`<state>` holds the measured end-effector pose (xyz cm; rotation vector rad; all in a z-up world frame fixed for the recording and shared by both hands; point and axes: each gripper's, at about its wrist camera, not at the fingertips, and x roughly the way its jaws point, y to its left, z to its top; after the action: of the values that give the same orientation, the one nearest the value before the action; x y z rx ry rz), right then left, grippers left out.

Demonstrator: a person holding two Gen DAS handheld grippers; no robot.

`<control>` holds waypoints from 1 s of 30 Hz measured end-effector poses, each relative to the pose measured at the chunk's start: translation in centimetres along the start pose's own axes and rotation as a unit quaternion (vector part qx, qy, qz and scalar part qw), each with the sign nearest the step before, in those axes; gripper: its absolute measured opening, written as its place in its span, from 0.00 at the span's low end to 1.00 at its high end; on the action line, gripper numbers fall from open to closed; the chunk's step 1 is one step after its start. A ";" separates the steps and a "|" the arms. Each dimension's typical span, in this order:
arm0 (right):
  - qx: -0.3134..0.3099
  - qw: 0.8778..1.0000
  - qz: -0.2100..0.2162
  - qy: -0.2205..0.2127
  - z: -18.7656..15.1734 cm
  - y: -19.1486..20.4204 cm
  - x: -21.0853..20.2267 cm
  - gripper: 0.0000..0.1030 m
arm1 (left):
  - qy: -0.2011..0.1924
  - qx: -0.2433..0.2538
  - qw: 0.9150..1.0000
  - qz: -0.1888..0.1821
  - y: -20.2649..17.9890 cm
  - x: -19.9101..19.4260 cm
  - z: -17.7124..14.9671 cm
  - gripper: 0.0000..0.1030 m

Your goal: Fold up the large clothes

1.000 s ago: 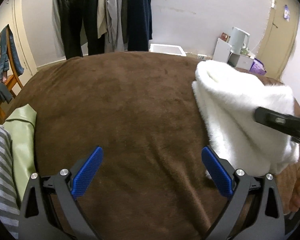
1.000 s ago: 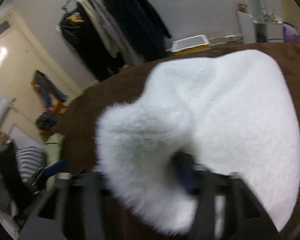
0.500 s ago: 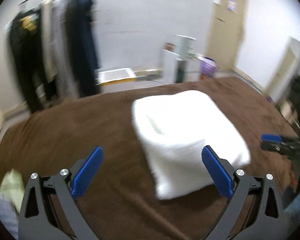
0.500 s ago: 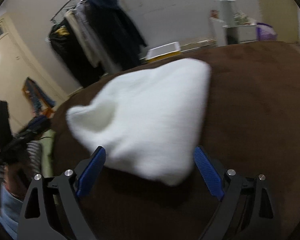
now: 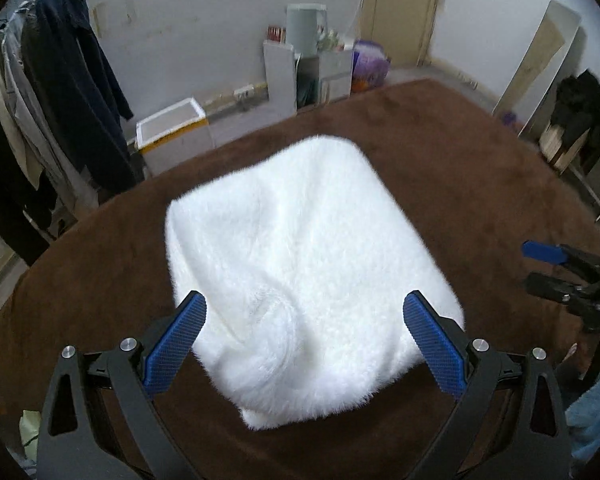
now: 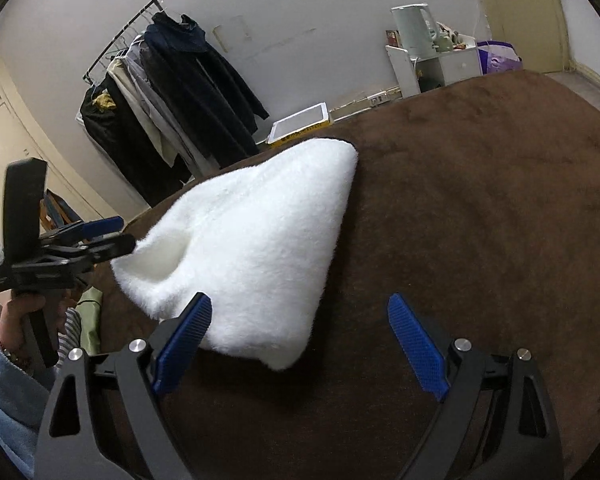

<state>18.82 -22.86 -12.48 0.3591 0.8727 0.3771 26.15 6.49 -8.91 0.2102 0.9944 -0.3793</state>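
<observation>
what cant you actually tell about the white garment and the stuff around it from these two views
- White garment: its kind and its underside, hidden by its own folds in both views.
- Green item: mostly hidden behind the left gripper in the right wrist view, cut off by the edge in the left.
- Shelf contents: too small to make out.
- Right gripper: edge-on in the left wrist view; its own view shows it open.

Folded white fluffy garment (image 5: 300,264) on brown bedcover (image 5: 480,168), left tongs (image 5: 304,320) spread wide above it, holding nothing

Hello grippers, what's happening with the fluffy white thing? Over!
Left gripper open, empty. Right gripper open, empty. Fluffy white garment folded, lying on brown blanket. Nothing in the way.
</observation>
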 end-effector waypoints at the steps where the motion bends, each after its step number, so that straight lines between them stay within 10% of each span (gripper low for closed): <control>1: 0.002 1.000 0.000 0.001 0.0 -0.2 0.0 0.87 | 0.009 -0.005 1.000 0.001 0.1 0.3 0.0 0.93; 10: 0.029 0.999 0.013 0.011 -0.4 -2.0 0.6 0.87 | 0.062 -0.074 0.995 0.008 1.7 2.8 -2.1 0.72; 14: 0.019 1.000 0.007 0.020 -0.7 -1.6 1.0 0.87 | 0.046 -0.111 0.993 0.015 3.1 1.9 -3.5 0.28; 19: 0.004 1.000 0.016 0.020 -0.2 -0.1 1.6 0.86 | 0.029 -0.164 0.986 -0.013 5.3 0.9 -6.4 0.25; 21: -0.002 0.999 0.029 0.024 0.6 1.1 2.3 0.79 | 0.031 -0.180 0.983 -0.024 5.7 1.3 -7.7 0.25; 26: -0.036 0.997 0.031 0.058 2.3 5.1 6.0 0.17 | 0.026 -0.222 0.974 -0.045 6.4 2.7 -10.1 0.26; 30: -0.077 0.993 0.011 0.088 1.8 7.7 8.4 0.18 | 0.019 -0.236 0.970 -0.050 6.4 3.3 -11.2 0.28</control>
<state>23.82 -12.54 -13.52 0.1950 1.0058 0.4989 21.65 15.52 -17.64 -0.2646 1.1073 -0.2211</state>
